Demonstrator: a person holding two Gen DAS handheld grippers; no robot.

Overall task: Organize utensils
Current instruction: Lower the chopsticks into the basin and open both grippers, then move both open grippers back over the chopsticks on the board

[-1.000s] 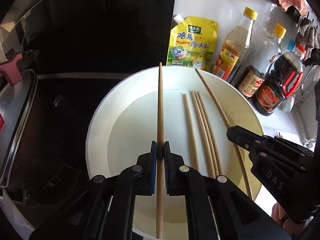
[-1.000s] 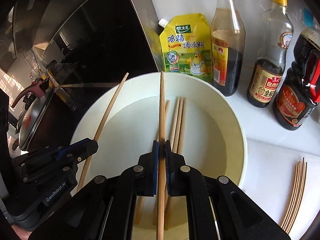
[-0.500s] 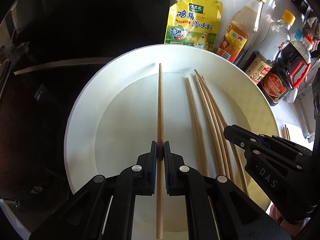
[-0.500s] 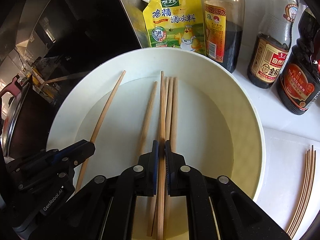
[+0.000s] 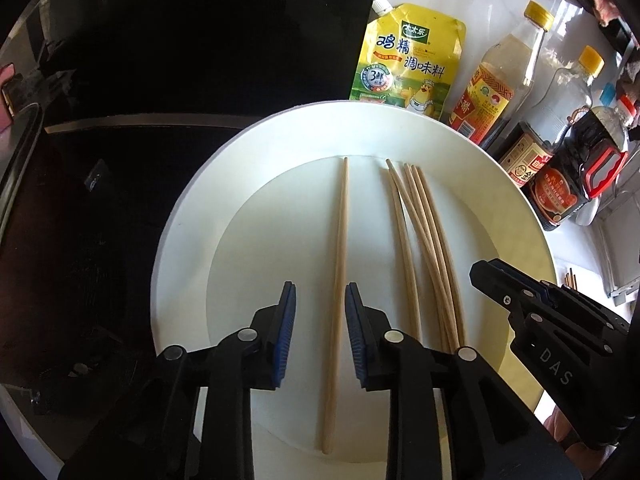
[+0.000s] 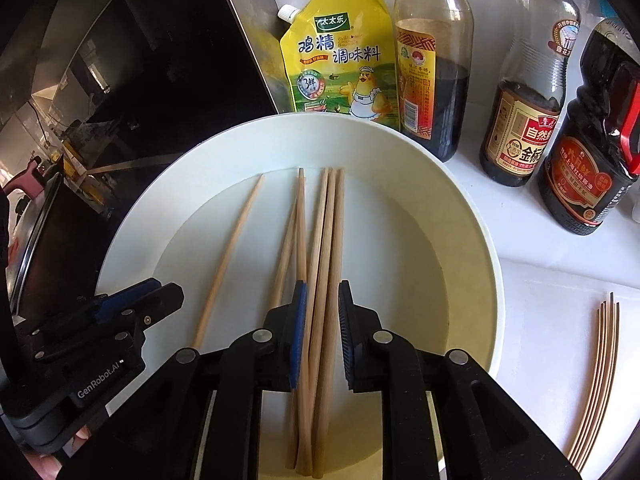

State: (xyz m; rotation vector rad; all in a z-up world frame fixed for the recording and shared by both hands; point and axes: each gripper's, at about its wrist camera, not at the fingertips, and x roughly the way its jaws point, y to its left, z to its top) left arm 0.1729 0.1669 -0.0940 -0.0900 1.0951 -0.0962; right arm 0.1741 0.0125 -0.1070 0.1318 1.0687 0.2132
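Now the left gripper [image 5: 320,300] had just opened narrowly around a loose chopstick [image 5: 340,240] in the bowl [image 5: 192,220]; at three o'clock, the right gripper [image 6: 322,300] had just parted narrowly over the bundle [image 6: 326,240].

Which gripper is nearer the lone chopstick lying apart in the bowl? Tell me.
Left. The left gripper straddles the lone chopstick, jaws just opened off it; the right gripper sits over the chopstick bundle beside it.

One pale wooden chopstick [image 5: 340,264] lies flat in the round white bowl [image 5: 192,216], between the left claw's [image 5: 320,334] parted pads, touching neither. Four more bunched wooden chopsticks [image 6: 320,264] lie under the right claw [image 6: 322,334].
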